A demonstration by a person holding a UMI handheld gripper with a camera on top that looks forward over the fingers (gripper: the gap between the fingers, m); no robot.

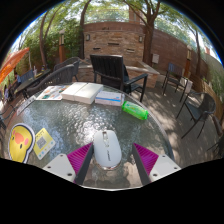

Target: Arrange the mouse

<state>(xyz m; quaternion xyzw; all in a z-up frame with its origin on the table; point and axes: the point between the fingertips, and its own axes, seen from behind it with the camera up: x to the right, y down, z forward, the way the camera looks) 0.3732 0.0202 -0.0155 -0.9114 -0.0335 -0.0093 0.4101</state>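
A white computer mouse [107, 148] lies on the round glass table [70, 125], its length along my fingers. It stands between the two fingers of my gripper [112, 160]. The left magenta pad [80, 158] is close against the mouse's side. The right magenta pad [146, 158] stands off from it with a clear gap. The gripper is open and the mouse rests on the glass.
Beyond the mouse lie an open book [82, 92], a small stack of books [109, 98] and a green object [135, 110]. A yellow card [20, 142] lies to the left. Dark chairs [112, 70] ring the table in a brick patio.
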